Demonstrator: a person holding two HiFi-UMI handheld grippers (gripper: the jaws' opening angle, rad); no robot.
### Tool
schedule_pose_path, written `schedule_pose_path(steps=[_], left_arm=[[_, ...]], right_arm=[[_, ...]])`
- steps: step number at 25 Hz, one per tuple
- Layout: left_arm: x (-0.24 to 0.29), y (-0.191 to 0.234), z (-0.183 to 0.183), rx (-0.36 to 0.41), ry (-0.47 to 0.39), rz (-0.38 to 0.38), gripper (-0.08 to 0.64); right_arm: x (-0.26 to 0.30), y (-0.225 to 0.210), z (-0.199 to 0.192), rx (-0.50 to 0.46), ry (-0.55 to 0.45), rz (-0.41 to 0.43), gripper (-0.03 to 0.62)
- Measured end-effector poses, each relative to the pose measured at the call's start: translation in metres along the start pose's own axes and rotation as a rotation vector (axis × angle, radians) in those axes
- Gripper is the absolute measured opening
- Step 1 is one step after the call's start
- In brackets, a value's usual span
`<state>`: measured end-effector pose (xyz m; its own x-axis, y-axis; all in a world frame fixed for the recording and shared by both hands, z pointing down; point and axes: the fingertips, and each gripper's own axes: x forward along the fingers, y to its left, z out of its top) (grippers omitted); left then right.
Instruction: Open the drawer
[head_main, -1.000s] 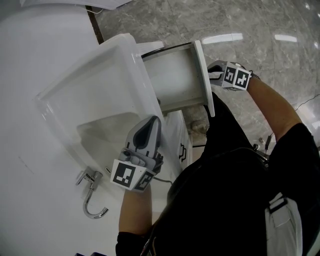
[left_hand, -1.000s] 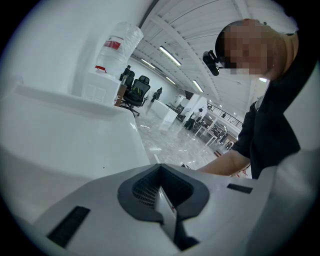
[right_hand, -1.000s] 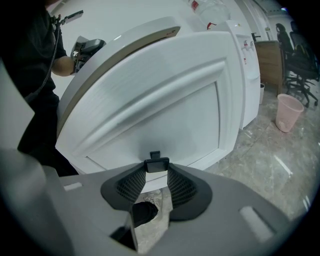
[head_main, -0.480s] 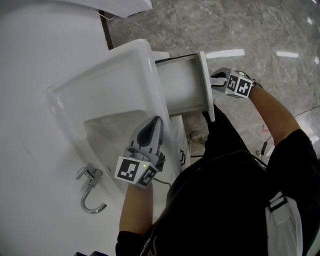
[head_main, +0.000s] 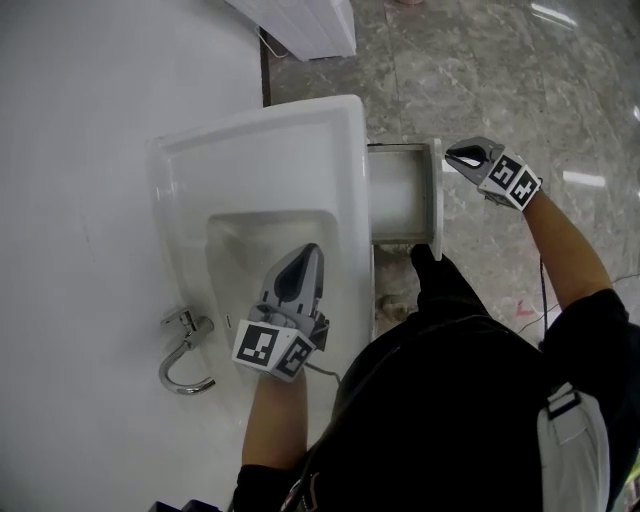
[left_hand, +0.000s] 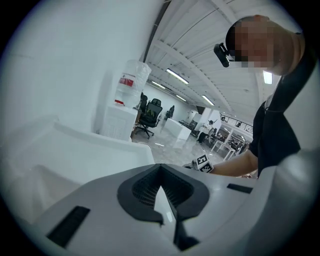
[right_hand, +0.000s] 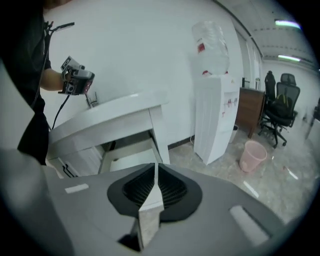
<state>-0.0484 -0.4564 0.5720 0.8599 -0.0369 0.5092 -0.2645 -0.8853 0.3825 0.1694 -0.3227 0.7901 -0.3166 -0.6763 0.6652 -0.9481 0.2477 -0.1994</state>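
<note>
- A chrome tap is seen at the far left of the head view, mounted on the white counter beside the basin.
- A white sink is set in the counter, its basin lying just right of the tap.
- The left gripper is held above the right part of the basin; its jaws are pressed together and nothing is pinched between them.
- The drawer is found under the sink's right edge, pulled out toward the grey stone floor, with its white front panel at the outer end.
- The right gripper is held just beside the top end of that panel, clear of it; its jaws have just been closing, are now brought together, and nothing is caught between them.
- In the right gripper view, a water dispenser is shown against the wall, with a pink bin on the floor just to its right.
</note>
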Motion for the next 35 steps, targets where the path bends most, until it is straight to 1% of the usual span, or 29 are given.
schedule_pose_path(steps=[3,6,8,10,13,16,18,23,27,31,35], left_arm=[[-0.032,0.005,0.018,-0.006,-0.066,0.05,-0.009],[-0.071,0.013,0.031,-0.016,-0.134,0.116,-0.008],[-0.099,0.018,0.036,-0.024,-0.173,0.161,-0.008],[-0.129,0.02,0.039,-0.036,-0.202,0.197,-0.008],[-0.179,0.021,0.04,-0.052,-0.251,0.254,-0.008],[-0.232,0.026,0.039,-0.059,-0.331,0.339,-0.009],[-0.269,0.028,0.037,-0.059,-0.372,0.387,-0.009],[-0.368,0.021,0.019,-0.096,-0.457,0.519,-0.009],[-0.444,0.015,-0.012,-0.128,-0.538,0.642,-0.009],[-0.51,-0.001,-0.048,-0.176,-0.6,0.763,-0.009],[-0.567,-0.015,-0.08,-0.204,-0.656,0.85,-0.009]], right_arm=[[-0.008,0.003,0.071,-0.073,-0.086,0.001,0.002],[-0.008,0.017,0.146,-0.15,-0.171,0.029,0.002],[-0.007,0.035,0.192,-0.188,-0.223,0.056,0.0],[-0.006,0.06,0.229,-0.21,-0.252,0.087,0.0],[-0.002,0.104,0.275,-0.245,-0.263,0.134,0.0],[0.011,0.148,0.328,-0.298,-0.285,0.19,0.0],[0.019,0.182,0.359,-0.309,-0.306,0.228,0.0],[0.024,0.283,0.414,-0.337,-0.33,0.332,0.0],[0.032,0.369,0.446,-0.411,-0.332,0.424,0.0],[0.03,0.446,0.459,-0.474,-0.325,0.511,0.0],[0.03,0.515,0.462,-0.515,-0.317,0.585,0.0]])
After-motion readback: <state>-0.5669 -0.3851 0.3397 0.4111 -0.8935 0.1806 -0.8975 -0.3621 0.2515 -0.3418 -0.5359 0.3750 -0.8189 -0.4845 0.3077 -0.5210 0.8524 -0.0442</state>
